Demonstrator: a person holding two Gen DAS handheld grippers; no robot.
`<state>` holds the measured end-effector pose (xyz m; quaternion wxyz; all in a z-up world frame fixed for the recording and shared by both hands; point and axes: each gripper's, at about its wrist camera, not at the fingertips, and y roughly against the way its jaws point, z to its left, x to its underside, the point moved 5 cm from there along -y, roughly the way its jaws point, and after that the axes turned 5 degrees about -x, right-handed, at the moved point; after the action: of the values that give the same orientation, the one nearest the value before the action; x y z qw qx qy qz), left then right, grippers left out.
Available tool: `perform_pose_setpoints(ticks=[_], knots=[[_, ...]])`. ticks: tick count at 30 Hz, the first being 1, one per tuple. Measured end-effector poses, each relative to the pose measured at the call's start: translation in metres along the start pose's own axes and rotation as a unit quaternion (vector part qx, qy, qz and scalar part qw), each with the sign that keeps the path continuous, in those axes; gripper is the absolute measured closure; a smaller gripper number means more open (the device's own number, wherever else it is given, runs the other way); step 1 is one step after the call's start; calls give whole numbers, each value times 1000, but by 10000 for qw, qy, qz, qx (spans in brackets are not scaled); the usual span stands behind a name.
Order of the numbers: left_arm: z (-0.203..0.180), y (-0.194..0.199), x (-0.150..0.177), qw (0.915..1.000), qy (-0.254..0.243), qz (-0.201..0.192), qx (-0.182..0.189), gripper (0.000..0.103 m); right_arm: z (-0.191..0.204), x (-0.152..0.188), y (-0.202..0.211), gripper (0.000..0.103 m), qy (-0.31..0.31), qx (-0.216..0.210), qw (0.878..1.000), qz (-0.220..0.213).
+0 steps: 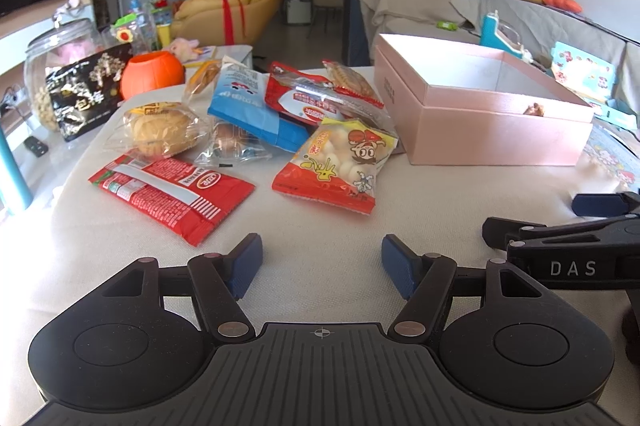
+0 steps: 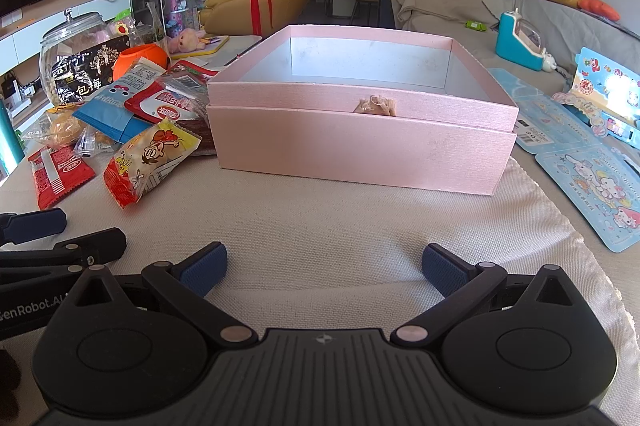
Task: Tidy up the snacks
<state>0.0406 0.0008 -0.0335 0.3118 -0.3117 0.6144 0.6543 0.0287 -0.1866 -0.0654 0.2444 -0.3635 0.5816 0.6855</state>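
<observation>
Several snack packets lie in a pile on the cloth-covered table: a flat red packet (image 1: 172,196), a red-and-yellow cartoon packet (image 1: 340,162), a blue packet (image 1: 248,106), a wrapped bun (image 1: 160,130). An open pink box (image 1: 480,110) stands to their right; it fills the middle of the right wrist view (image 2: 360,130), with the cartoon packet (image 2: 148,162) at its left. My left gripper (image 1: 322,262) is open and empty, short of the packets. My right gripper (image 2: 324,268) is open and empty, in front of the box.
A glass jar (image 1: 60,58), a black snack bag (image 1: 84,90) and an orange pumpkin cup (image 1: 152,74) stand at the far left. Sticker cards (image 2: 592,178) lie right of the box. A sofa sits behind. The right gripper's fingers (image 1: 560,234) show at the left view's right edge.
</observation>
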Motion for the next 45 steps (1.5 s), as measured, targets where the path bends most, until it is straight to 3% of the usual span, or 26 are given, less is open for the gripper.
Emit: perform_pose_setpoints(ticks=[3, 5, 7, 12, 17, 19, 22, 25, 28, 34, 40, 45], knots=[[10, 2, -2, 9994, 128, 111, 292, 32, -1, 0, 1, 0, 2, -30, 10000, 21], [17, 10, -7, 9988, 205, 193, 401, 33, 1, -4, 0, 0, 99, -196, 9992, 326], [25, 16, -16, 9996, 122, 40, 251, 33, -4, -11, -1, 0, 95, -363, 9969, 684], [51, 19, -37, 9994, 260, -166, 135, 35, 2, -9, -4, 0, 273, -327, 9968, 674], [49, 10, -52, 9963, 214, -56, 836, 35, 4, -15, -9, 0, 500, -517, 9949, 704], [53, 10, -60, 9950, 291, -131, 944, 35, 6, -25, -14, 3, 551, -661, 9931, 800], [76, 7, -64, 9969, 623, -239, 420, 36, 15, -49, -11, 5, 240, -966, 9932, 599], [113, -5, -55, 9929, 1189, 13, 7, 37, 41, -64, -23, 5, 34, -1238, 9897, 723], [141, -10, -43, 9859, 1648, 271, -119, 37, 81, -70, -47, 5, 143, -1411, 9856, 920], [164, -5, -34, 9806, 1920, 396, -59, 37, 127, -77, -81, 9, 416, -1338, 9855, 953], [154, -44, -45, 9798, 1903, 607, -77, 36, 114, -69, -67, 33, 644, -1274, 9852, 949], [134, -72, -65, 9920, 1123, 522, -261, 31, 85, -50, -33, 30, 856, -1450, 9807, 995]])
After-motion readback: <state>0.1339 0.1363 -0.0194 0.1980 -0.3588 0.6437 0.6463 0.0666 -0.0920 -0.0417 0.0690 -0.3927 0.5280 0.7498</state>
